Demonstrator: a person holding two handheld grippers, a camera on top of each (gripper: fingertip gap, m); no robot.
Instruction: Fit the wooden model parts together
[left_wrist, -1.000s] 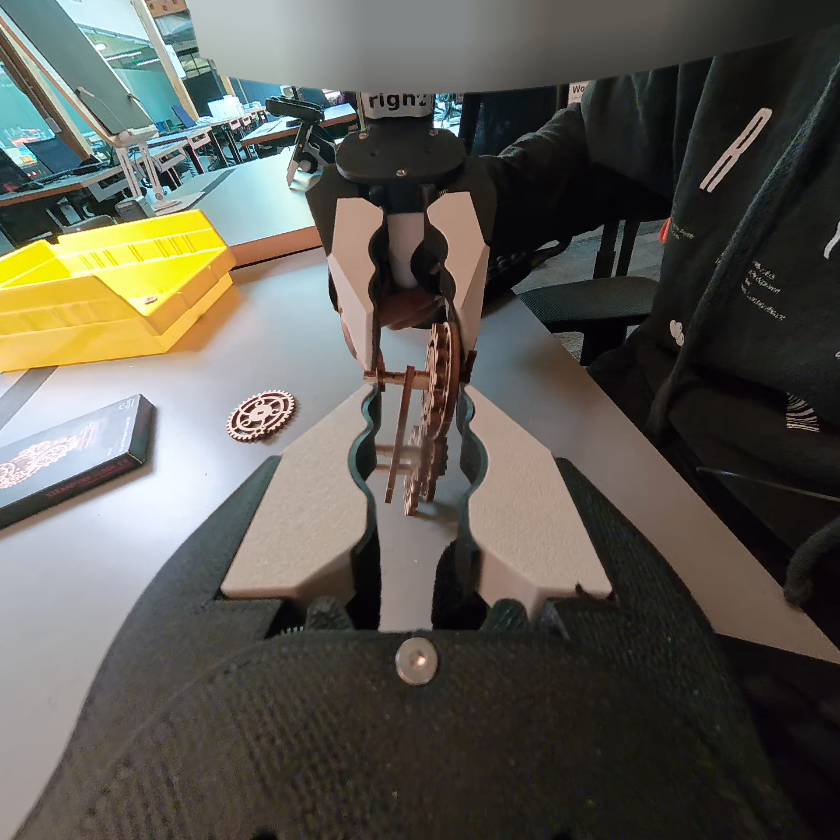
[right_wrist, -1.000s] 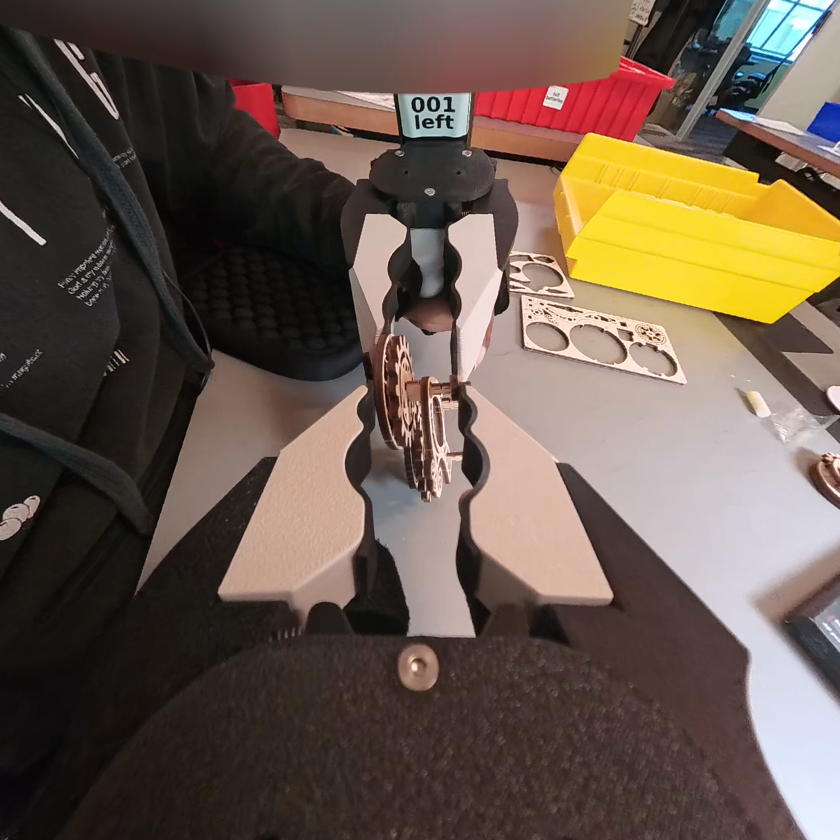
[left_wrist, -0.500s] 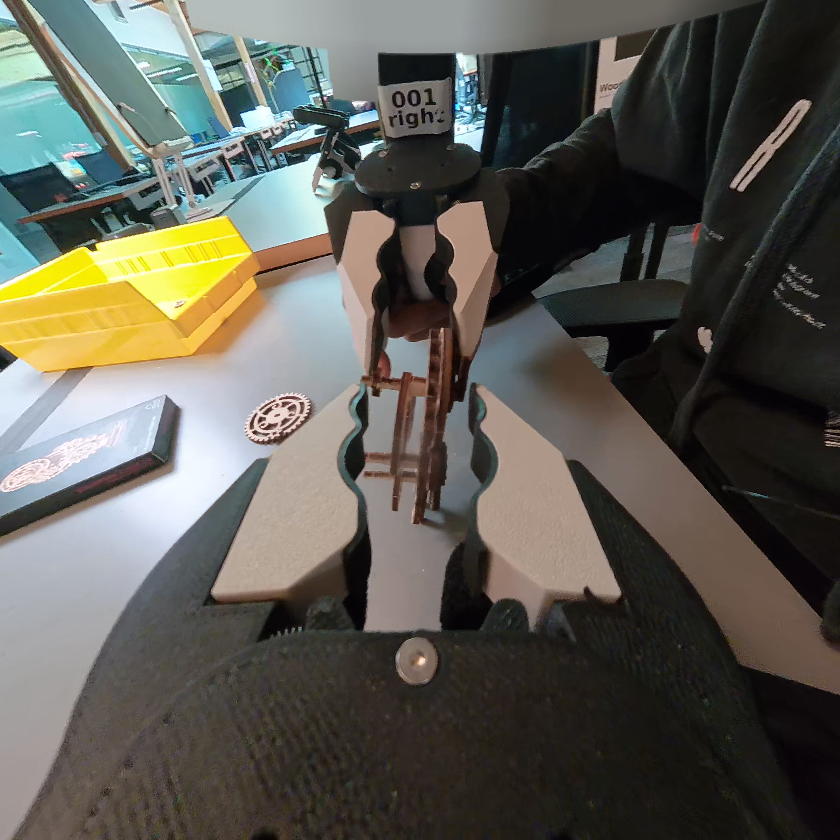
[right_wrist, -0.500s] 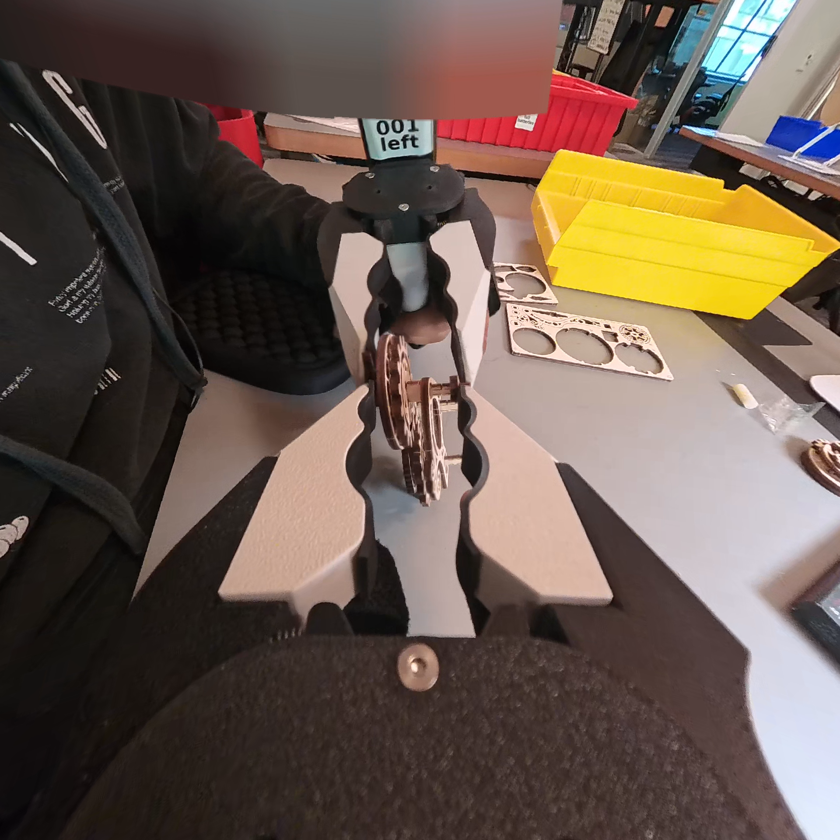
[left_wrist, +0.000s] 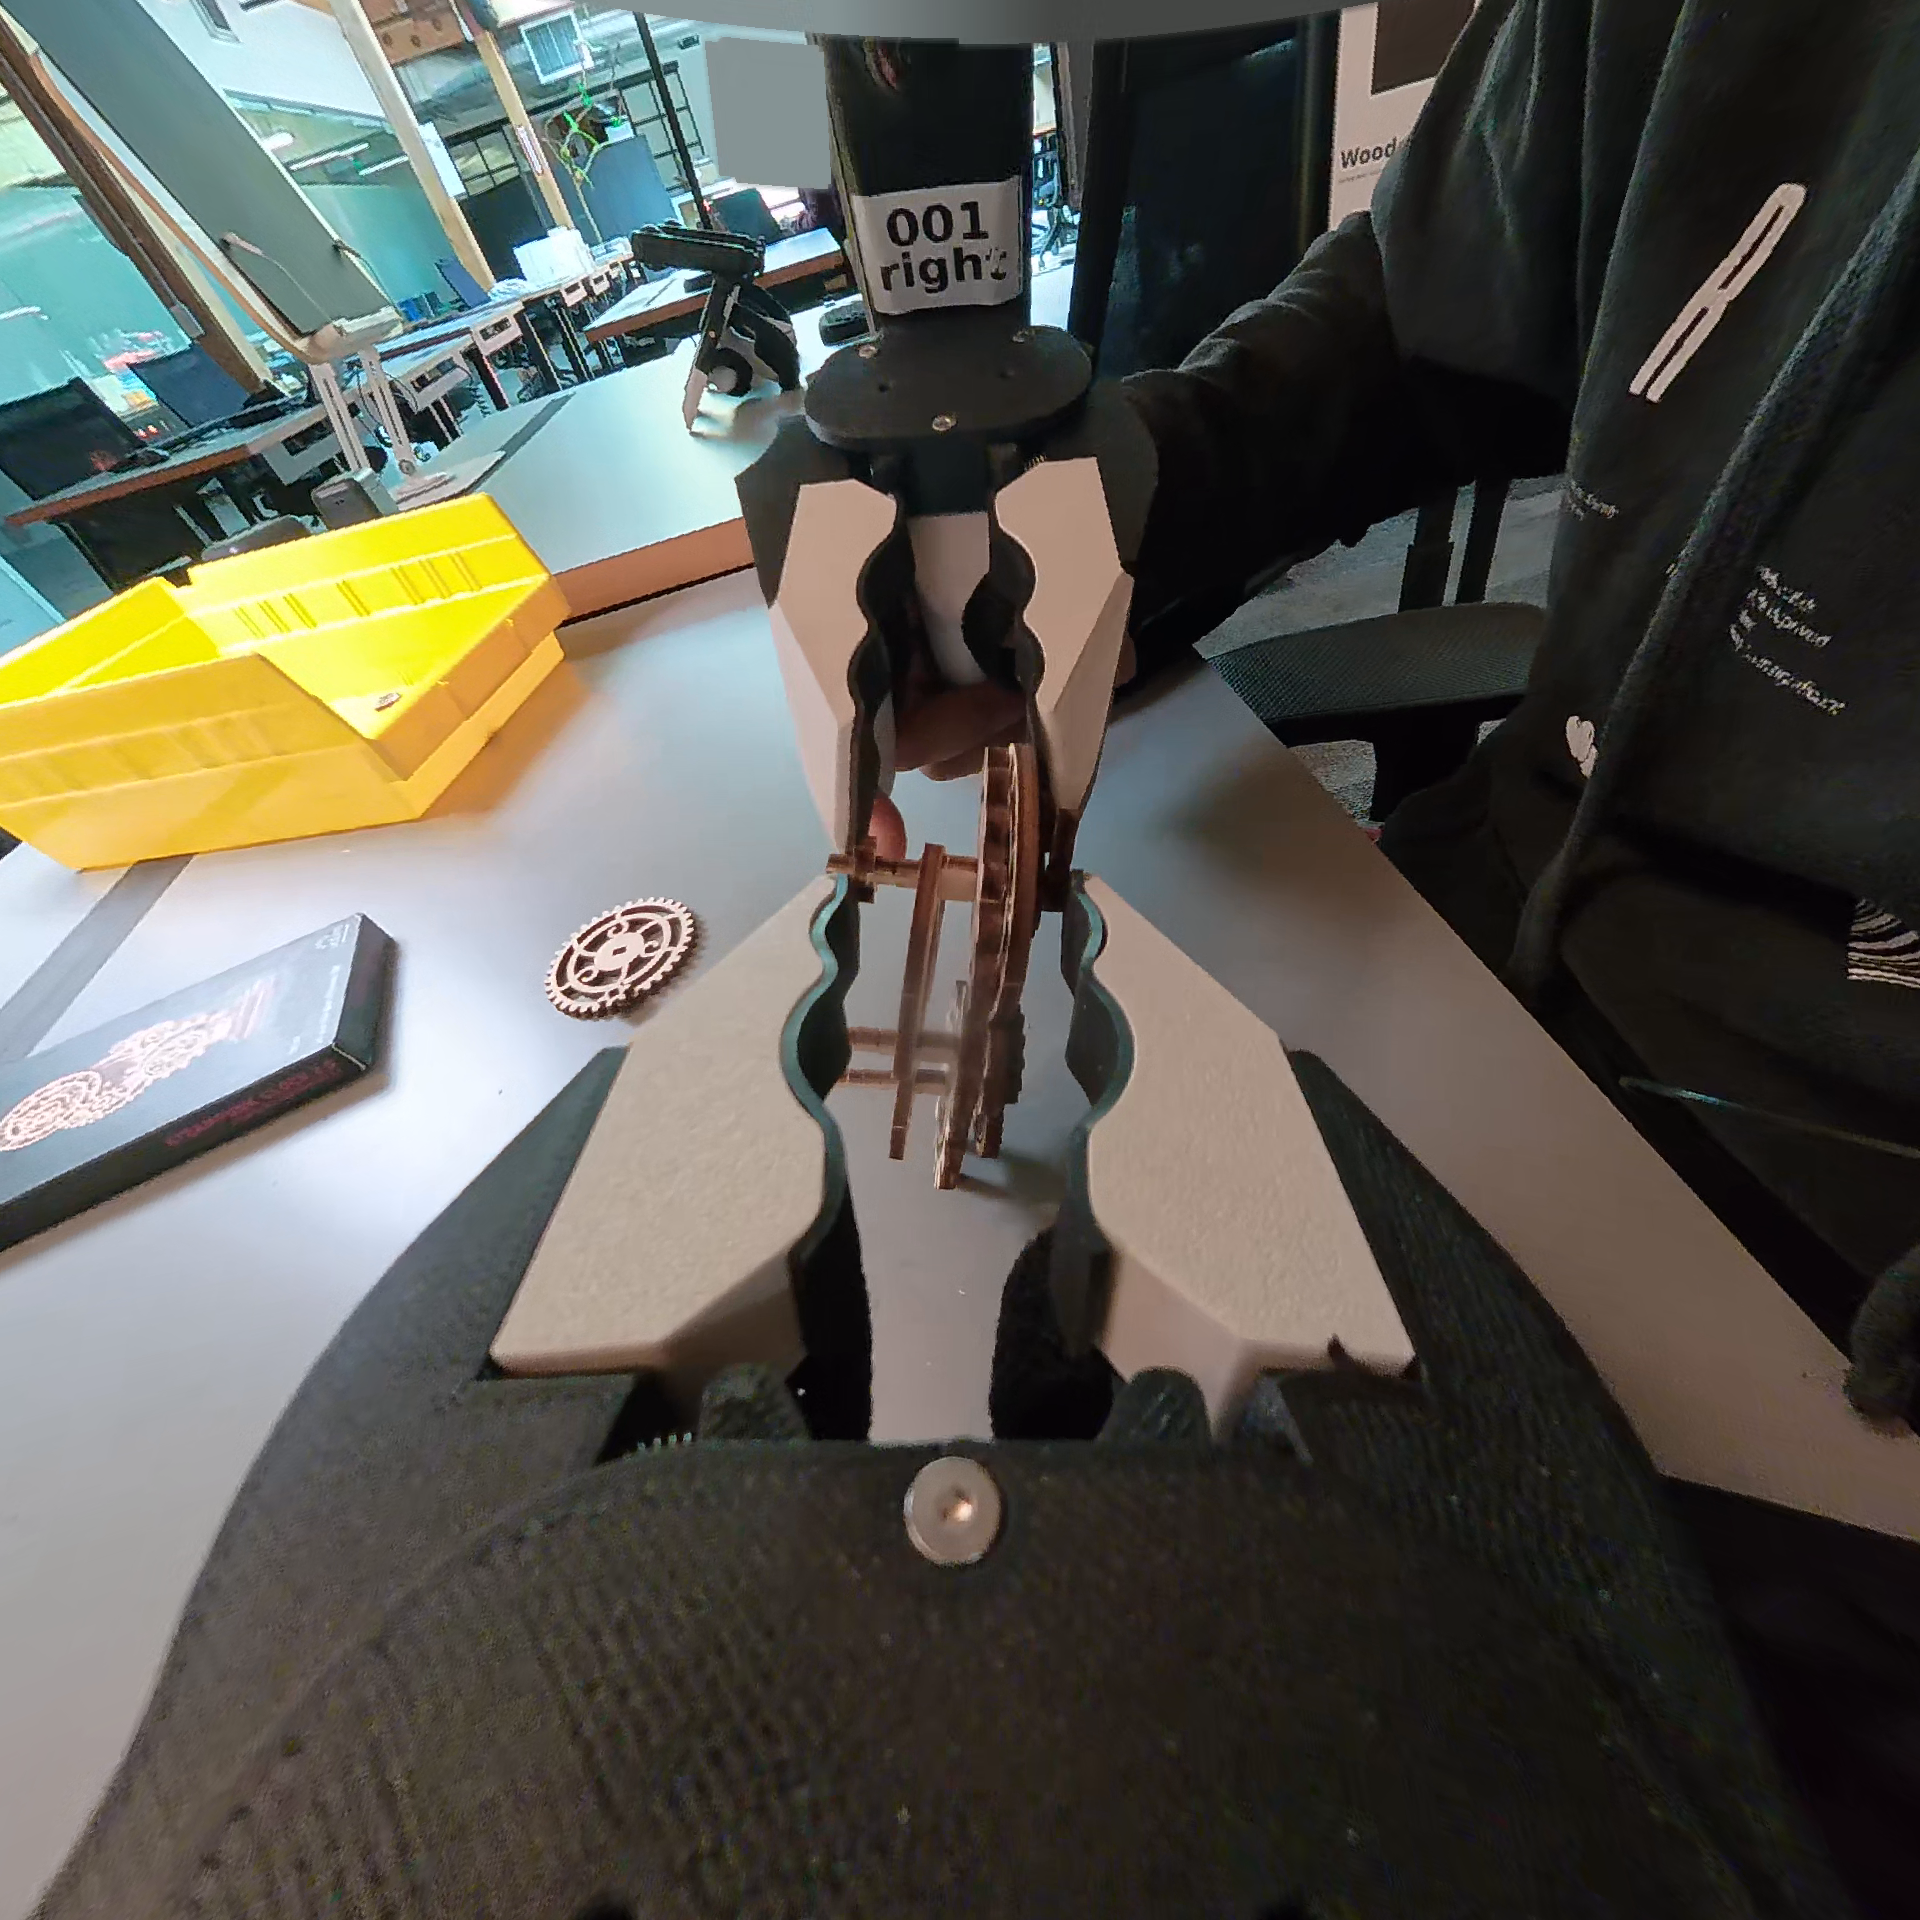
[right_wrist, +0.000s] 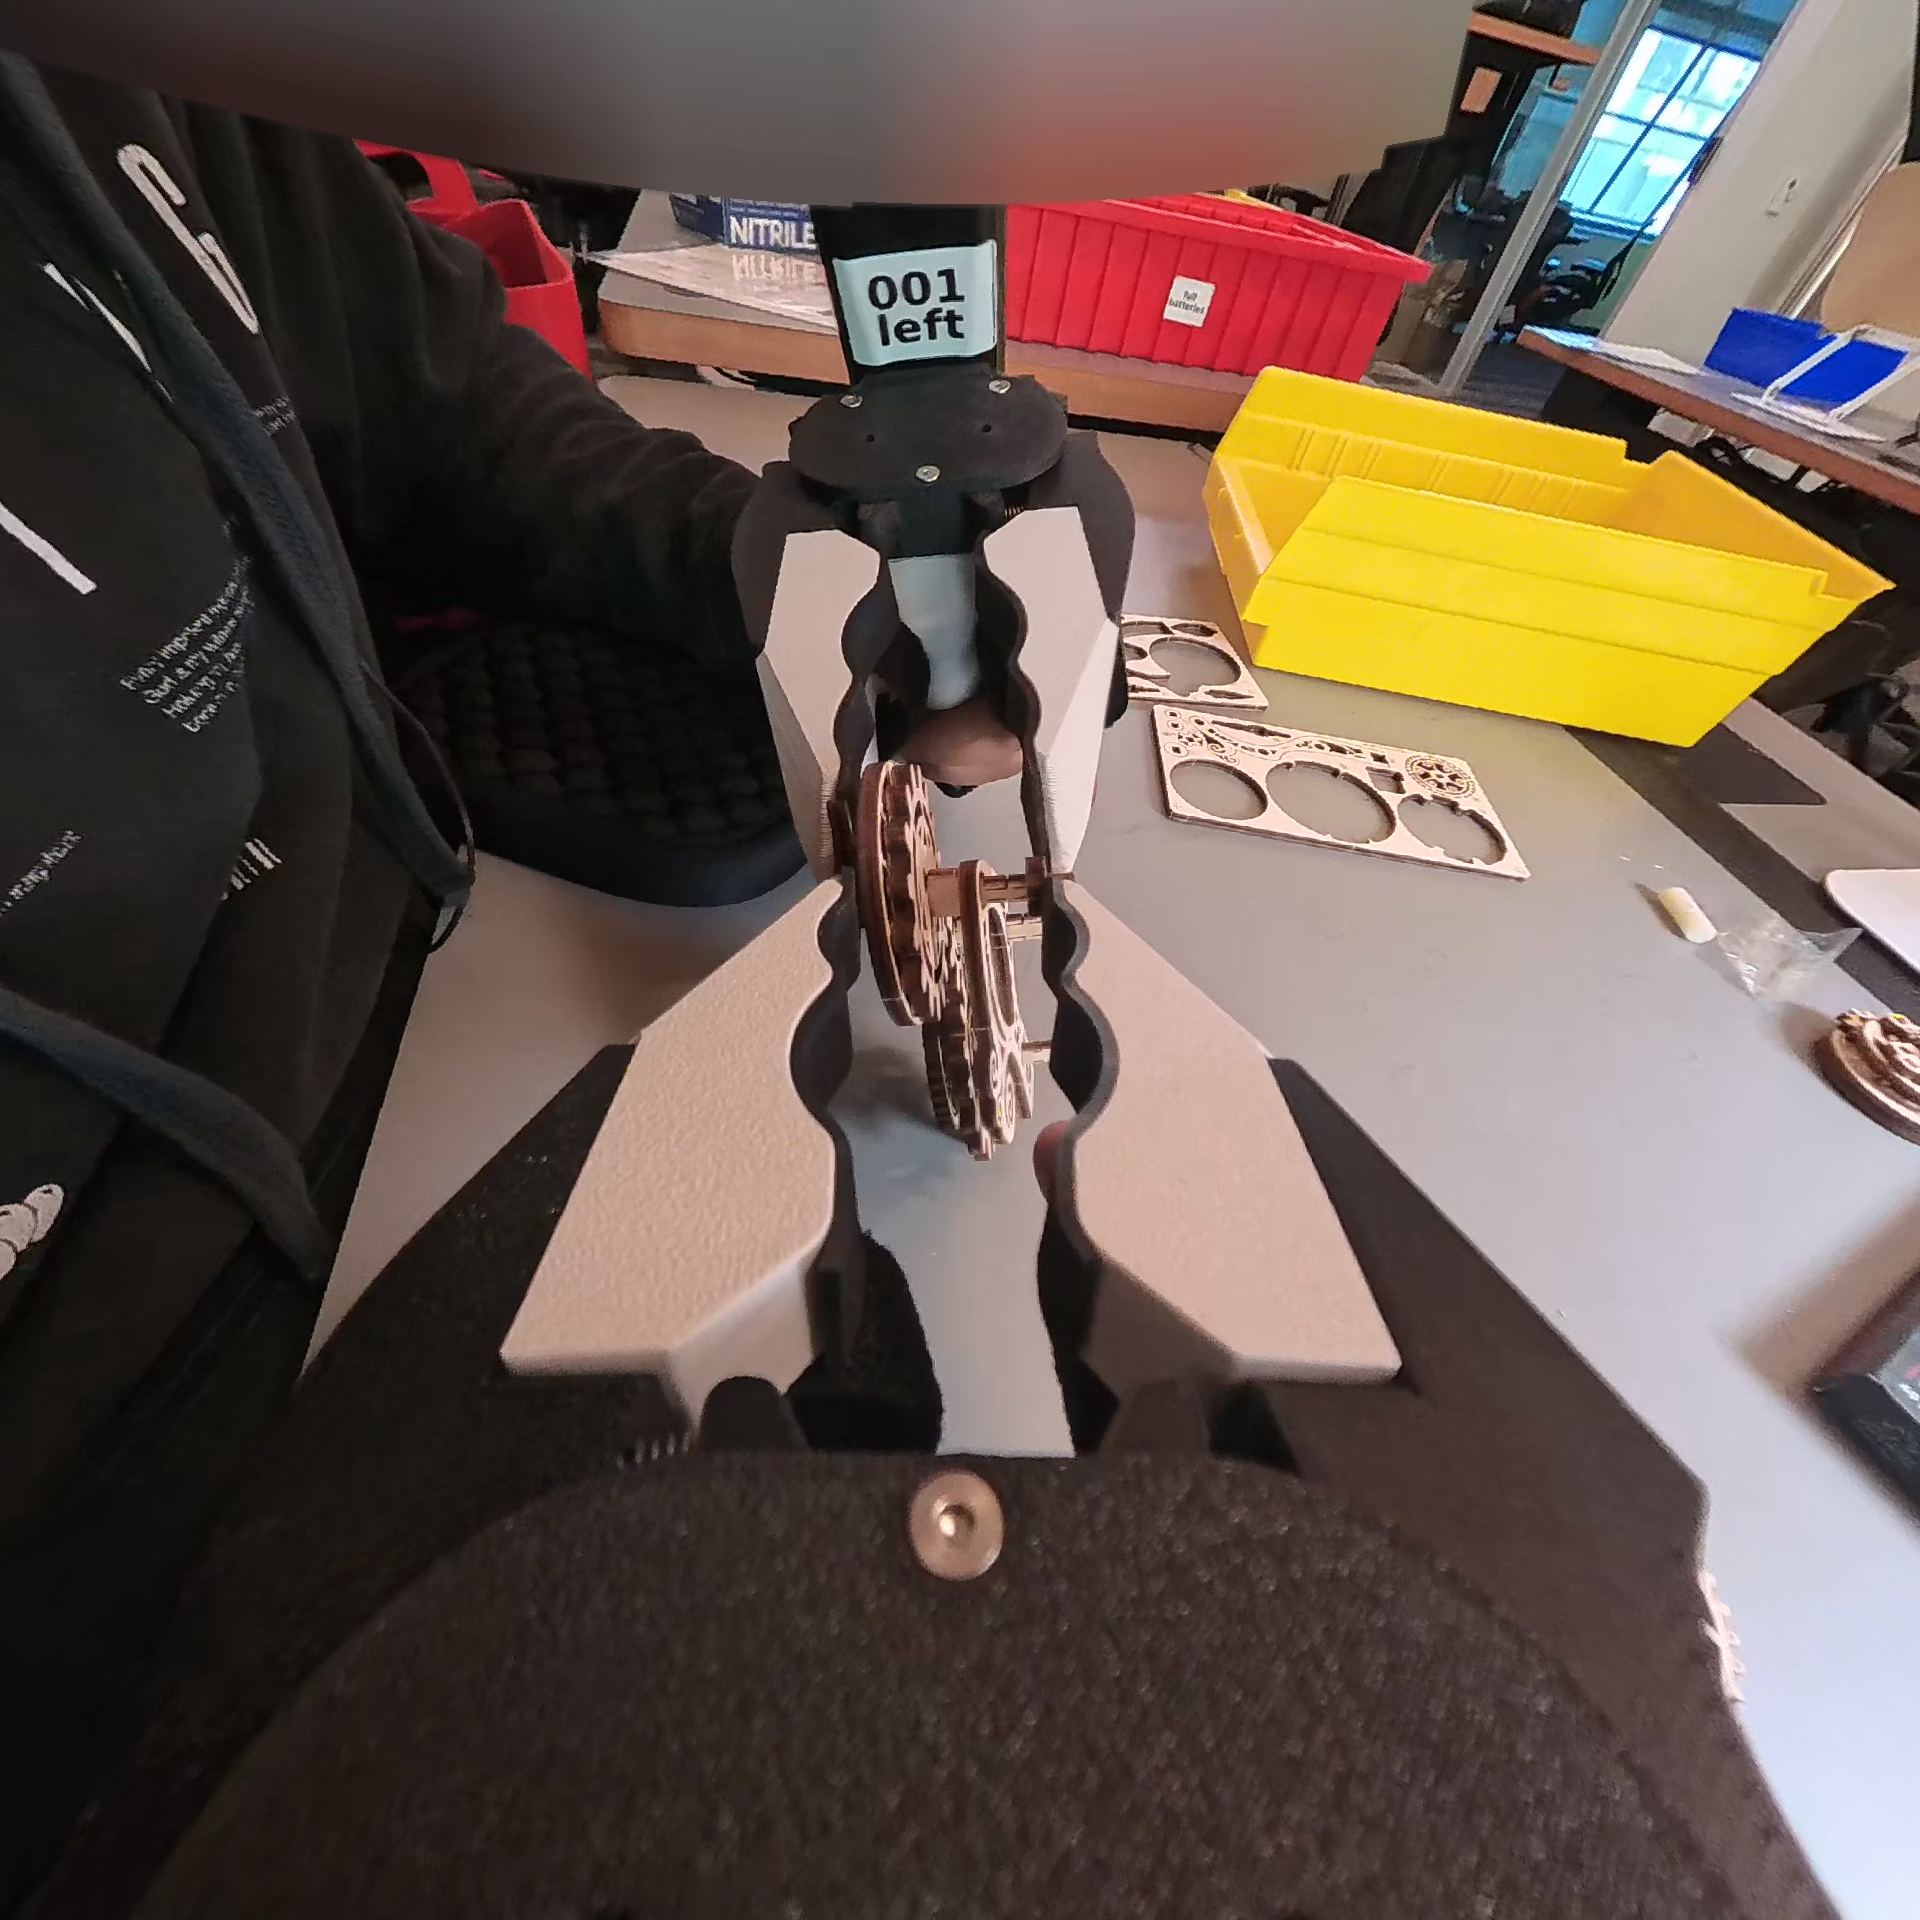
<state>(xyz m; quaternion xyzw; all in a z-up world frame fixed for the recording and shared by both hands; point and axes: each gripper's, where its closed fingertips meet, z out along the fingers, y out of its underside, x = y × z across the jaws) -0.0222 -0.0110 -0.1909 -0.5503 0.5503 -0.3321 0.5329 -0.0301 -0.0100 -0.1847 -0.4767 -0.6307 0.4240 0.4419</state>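
A wooden gear assembly (left_wrist: 1000, 935), made of a large gear, smaller gears and thin axles, hangs upright just above the grey table (left_wrist: 675, 727). My left gripper (left_wrist: 961, 894) is shut on it from the near side. My right gripper (left_wrist: 961, 831) meets it tip to tip from the far side and is shut on the same assembly. In the right wrist view the assembly (right_wrist: 904, 904) sits between the right gripper's (right_wrist: 951, 899) fingers, with the left gripper (right_wrist: 940, 821) opposite. A loose wooden gear (left_wrist: 620, 958) lies flat on the table to the left.
A yellow bin (left_wrist: 260, 675) and a black box (left_wrist: 177, 1049) are on the left. The right wrist view shows a yellow bin (right_wrist: 1507, 582), two punched-out wooden sheets (right_wrist: 1340, 800), red bins (right_wrist: 1195, 281) and another gear part (right_wrist: 1875, 1060). A person in a dark hoodie (left_wrist: 1662, 623) sits close by. My left and right fingertips are right by each other.
Both grippers have risen and tilted slightly with the assembly still between them. The grip on it looks the same.
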